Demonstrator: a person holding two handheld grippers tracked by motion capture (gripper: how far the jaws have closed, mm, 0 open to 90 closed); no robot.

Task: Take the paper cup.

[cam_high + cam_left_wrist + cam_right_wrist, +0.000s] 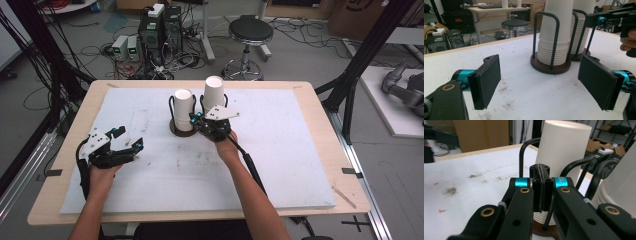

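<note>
- White paper cups sit upside down in two stacks near the middle of the high view, each stack kept upright by a dark wire holder on a round brown base; the left stack [183, 111] is shorter, the right stack [213, 96] taller.
- The bent wire loops [546, 40] hug the cups on the sides, which is probably why the stacks stand straight on the desk [70, 125] and only the tops stick out free for taking.
- The right gripper [206, 121] is at the centre of the high view, just in front of the gap between the two holders. In the right gripper view its jaws are pressed together, pad against pad, with nothing seen between them; a thin wire of the holder runs down just beside and below them, though contact cannot be told.
- With the jaws shut this way, the gripper seems set to poke or steady the holder rather than take a cup.
- The left gripper [131, 145] rests at the lower left of the high view, well apart from the cups, jaws spread wide and empty, pointed toward the stacks as if waiting its turn.
- The white pad [280, 165] covering the desk is smudged in front of the holders.
</note>
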